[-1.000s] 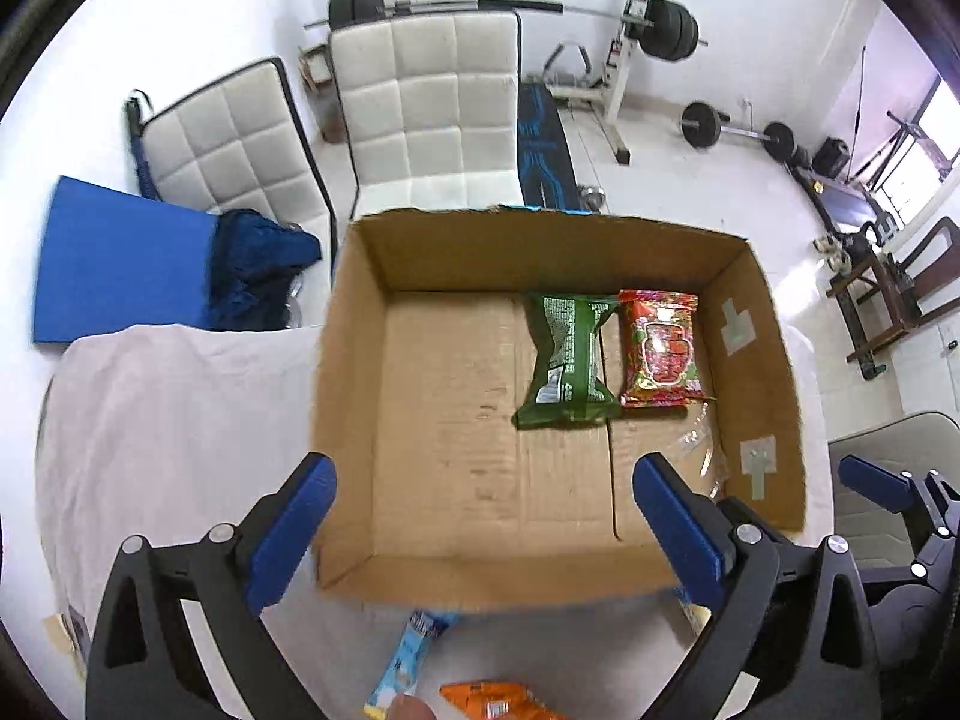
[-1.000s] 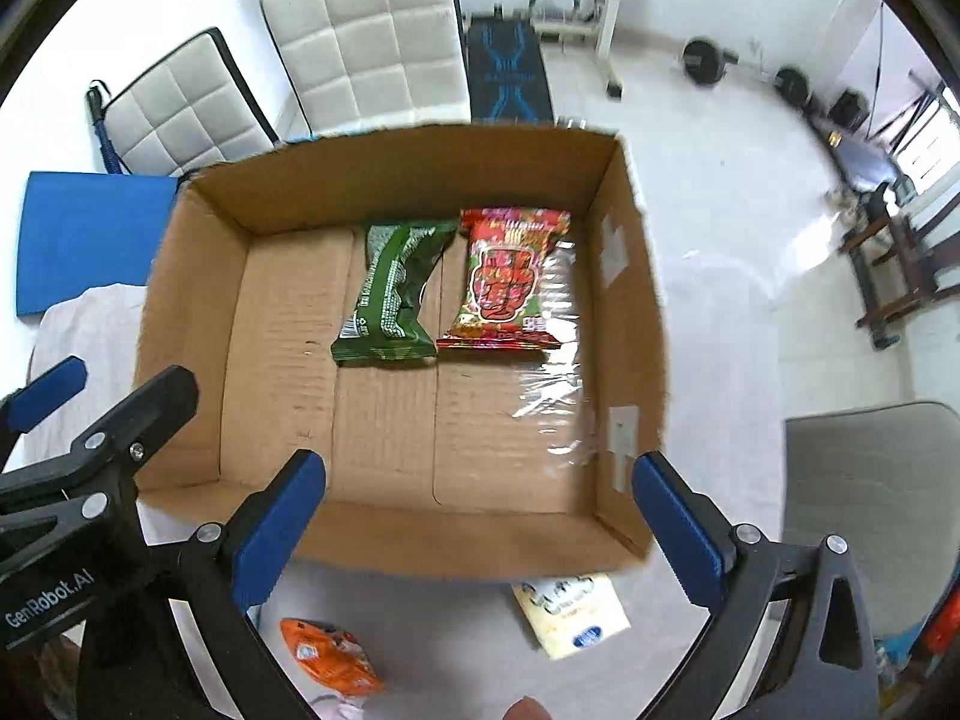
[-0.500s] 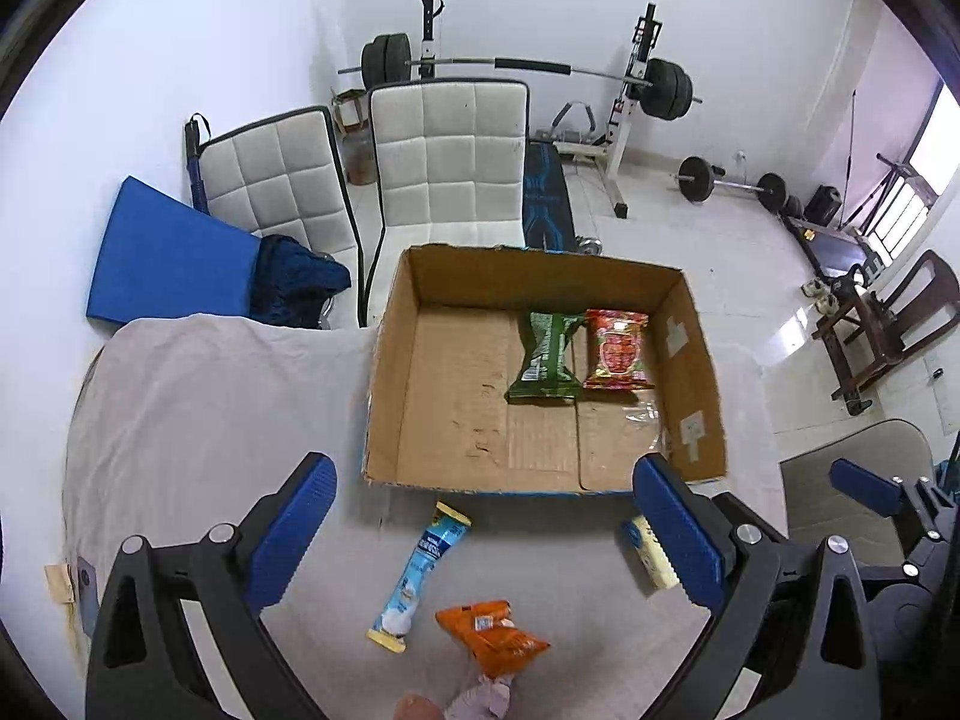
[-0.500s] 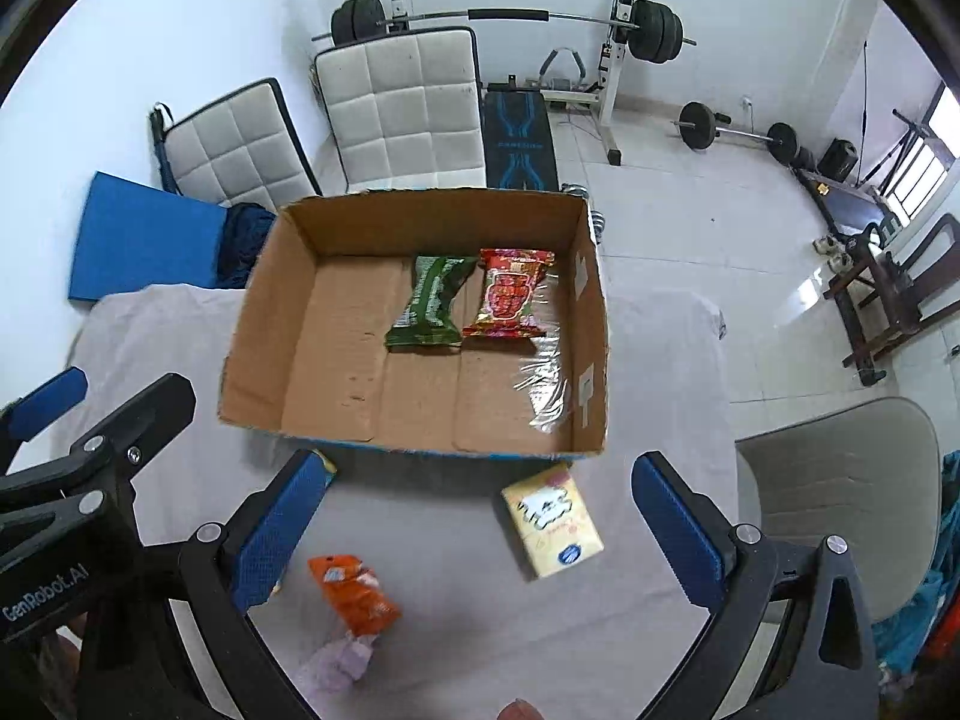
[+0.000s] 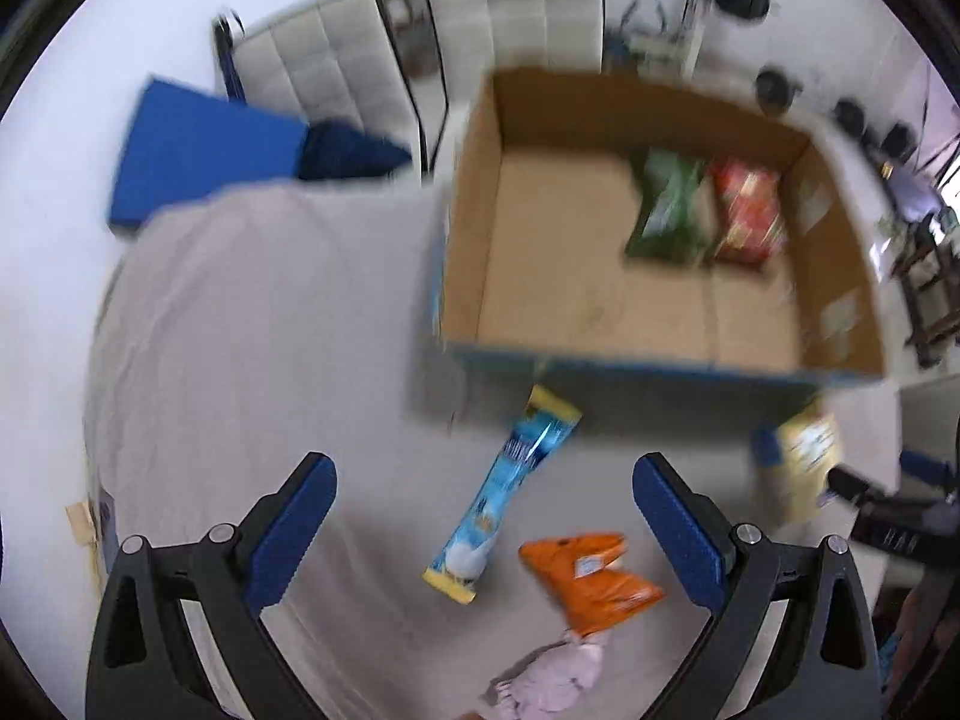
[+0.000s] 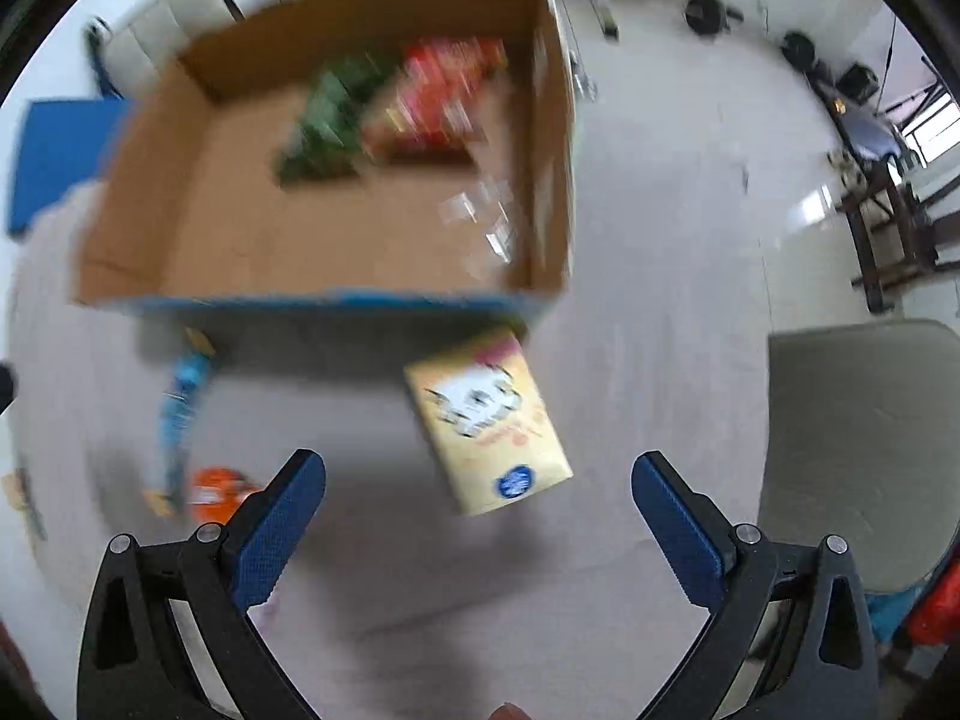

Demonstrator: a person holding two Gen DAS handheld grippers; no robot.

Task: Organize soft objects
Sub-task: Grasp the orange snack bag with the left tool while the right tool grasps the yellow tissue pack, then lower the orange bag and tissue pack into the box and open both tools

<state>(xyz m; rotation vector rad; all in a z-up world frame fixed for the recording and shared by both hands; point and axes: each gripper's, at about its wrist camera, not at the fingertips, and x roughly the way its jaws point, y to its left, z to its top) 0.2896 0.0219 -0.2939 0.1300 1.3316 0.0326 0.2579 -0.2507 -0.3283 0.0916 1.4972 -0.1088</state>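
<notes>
Both grippers, left & right, are wide open w/ nothing in them. The box sits on the cloth; inside at its far side lie a green pack & red pack. Just in front of the box are a blue bar, orange pack, yellow pack & maybe a pink cloth bit, too blurry to tell.

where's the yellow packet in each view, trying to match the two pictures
Left wrist: the yellow packet lies far right on the cloth, just below the cardboard box's near right corner.
Right wrist: the yellow packet lies centre frame, ahead of the open right gripper.
Shared landmark: the box's blue-edged near wall, directly behind the packet in both.
</notes>
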